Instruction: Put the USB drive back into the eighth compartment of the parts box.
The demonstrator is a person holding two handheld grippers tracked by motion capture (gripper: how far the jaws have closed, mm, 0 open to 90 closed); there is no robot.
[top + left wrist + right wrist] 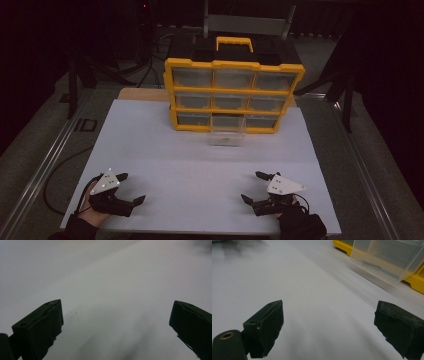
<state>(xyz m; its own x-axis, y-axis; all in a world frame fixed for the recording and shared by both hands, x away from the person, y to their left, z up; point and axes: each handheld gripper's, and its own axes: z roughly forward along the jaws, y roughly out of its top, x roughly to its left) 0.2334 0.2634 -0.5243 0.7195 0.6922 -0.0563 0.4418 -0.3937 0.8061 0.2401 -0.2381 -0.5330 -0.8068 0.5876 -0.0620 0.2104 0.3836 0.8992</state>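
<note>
Dimly: drawer [227, 133] contents unclear (blurred) | left gripper [131, 189], right gripper [253, 186] agape

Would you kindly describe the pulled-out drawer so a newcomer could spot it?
At the far edge of the white board stands a yellow organiser with nine clear drawers. Look at its bottom row, middle: that drawer alone sticks out towards the person, unlike its flush neighbours.

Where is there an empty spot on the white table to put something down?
The white sheet is bare between the left gripper and right gripper, and forward up to the pulled-out clear drawer. Strips left and right of the yellow drawer cabinet are free too. It is crowded only right in front of the cabinet's middle.
</note>
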